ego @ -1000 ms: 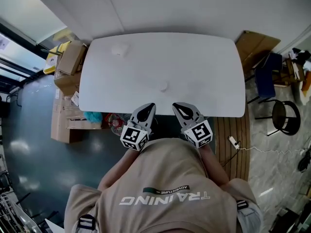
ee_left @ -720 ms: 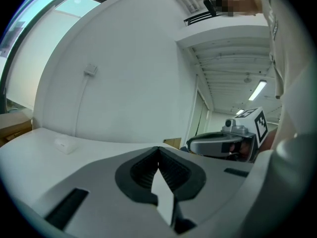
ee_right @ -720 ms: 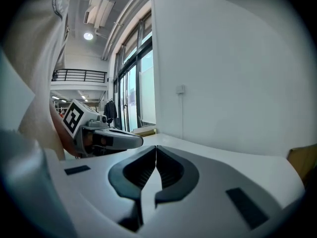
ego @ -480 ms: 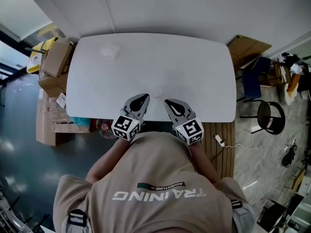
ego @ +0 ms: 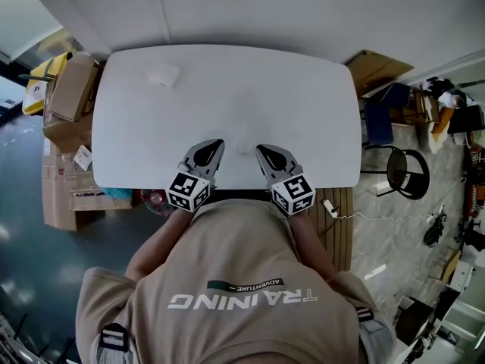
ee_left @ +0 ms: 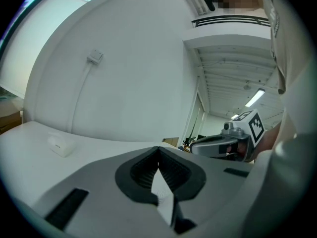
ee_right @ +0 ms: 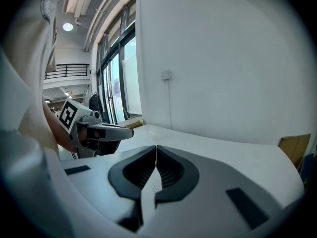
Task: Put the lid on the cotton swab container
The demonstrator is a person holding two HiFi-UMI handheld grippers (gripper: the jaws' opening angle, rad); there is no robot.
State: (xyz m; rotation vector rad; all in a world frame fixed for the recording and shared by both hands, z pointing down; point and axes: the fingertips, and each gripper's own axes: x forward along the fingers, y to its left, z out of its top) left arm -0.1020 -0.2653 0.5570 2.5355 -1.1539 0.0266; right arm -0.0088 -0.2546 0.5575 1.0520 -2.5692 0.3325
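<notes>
Both grippers hover low over the near edge of the white table (ego: 295,97), close to the person's chest, and neither holds anything. The left gripper (ego: 215,143) has its jaws pressed together tip to tip, with nothing between them. The right gripper (ego: 262,151) is closed in the same way and is just as bare.

The only clear candidate for the cotton swab container is a small white box (ego: 163,74) near the table's far left corner, well apart from both grippers. In the left gripper view it shows as a low rounded case (ee_left: 61,145) lying flat. I cannot tell whether its lid is on, or where a separate lid lies. A faint pale round spot (ego: 243,148) sits on the table between the two grippers, too small to name.

To my eye the job has not started. The first step is a long reach across to the far left, and the jaws should be spread before they arrive. The left gripper is best placed to steady the box while the right one handles the lid.

There is plenty of bare tabletop to cross. The box lies close to the left edge, though, with stacked cardboard boxes (ego: 67,89) on the floor below, so a push outward could send it off.
</notes>
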